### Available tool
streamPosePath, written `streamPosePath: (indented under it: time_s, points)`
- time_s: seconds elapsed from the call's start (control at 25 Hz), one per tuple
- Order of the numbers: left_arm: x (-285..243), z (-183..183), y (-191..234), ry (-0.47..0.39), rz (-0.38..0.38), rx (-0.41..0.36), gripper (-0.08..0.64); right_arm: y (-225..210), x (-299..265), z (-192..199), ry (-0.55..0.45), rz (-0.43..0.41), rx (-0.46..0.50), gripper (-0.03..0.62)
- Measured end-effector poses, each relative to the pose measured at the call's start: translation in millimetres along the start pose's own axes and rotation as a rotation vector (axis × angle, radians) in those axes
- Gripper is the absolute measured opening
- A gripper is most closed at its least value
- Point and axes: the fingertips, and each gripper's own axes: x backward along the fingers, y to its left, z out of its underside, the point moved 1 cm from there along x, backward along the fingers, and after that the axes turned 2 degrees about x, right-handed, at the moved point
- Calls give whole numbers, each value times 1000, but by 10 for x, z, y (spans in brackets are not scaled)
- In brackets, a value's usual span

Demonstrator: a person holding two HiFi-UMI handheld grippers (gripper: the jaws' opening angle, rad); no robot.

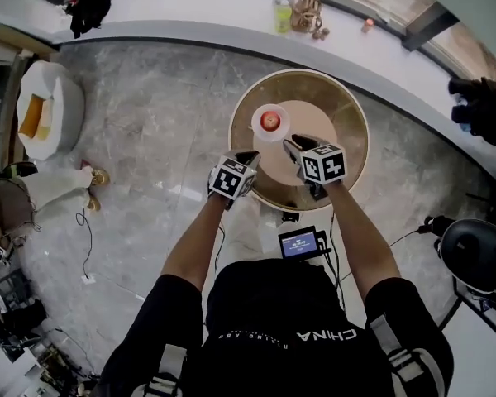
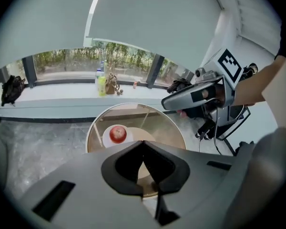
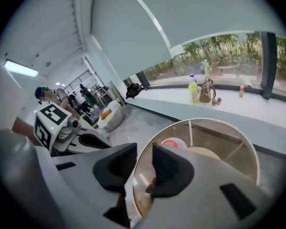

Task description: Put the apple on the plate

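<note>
A red apple (image 1: 269, 121) lies on a small white plate (image 1: 257, 129) on the far left part of a round glass-topped table (image 1: 347, 114). Both grippers hang well above the table's near side, apart from the apple. My left gripper (image 1: 248, 155) has its jaws together with nothing between them; in its own view (image 2: 143, 144) the apple (image 2: 117, 133) and plate (image 2: 106, 138) sit beyond the tips. My right gripper (image 1: 293, 145) stands open and empty; in its own view (image 3: 144, 149) the table (image 3: 229, 132) shows through the gap, and the apple (image 3: 170, 142) peeks over one jaw.
A window ledge behind the table carries bottles (image 1: 282, 11) and a small brown bag (image 1: 307, 11). A white armchair (image 1: 50, 106) stands on the marble floor at the left. A black chair (image 1: 479, 255) is at the right. A small screen (image 1: 299, 242) hangs at the person's chest.
</note>
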Motion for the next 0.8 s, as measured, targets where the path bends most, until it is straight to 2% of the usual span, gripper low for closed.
streamPosePath:
  time_s: [0.08, 0.16, 0.24, 0.36, 0.56, 0.8]
  points:
    - [281, -21, -296, -22, -14, -1, 17, 170, 510, -42, -25, 34, 28, 49]
    - [520, -5, -562, -51, -36, 16, 17, 343, 899, -14, -23, 26, 49, 32]
    - [661, 42, -782, -70, -67, 37, 17, 452, 1175, 42, -10, -5, 71, 29]
    - [763, 119, -1106, -108, -102, 72, 17, 453, 1485, 167, -7, 0, 99, 28]
    - [1039, 340, -1655, -182, -108, 77, 17, 693, 1778, 547, 0, -21, 139, 29]
    - [1466, 867, -1889, -162, -109, 52, 17, 1159, 2024, 965, 1, 22, 165, 29]
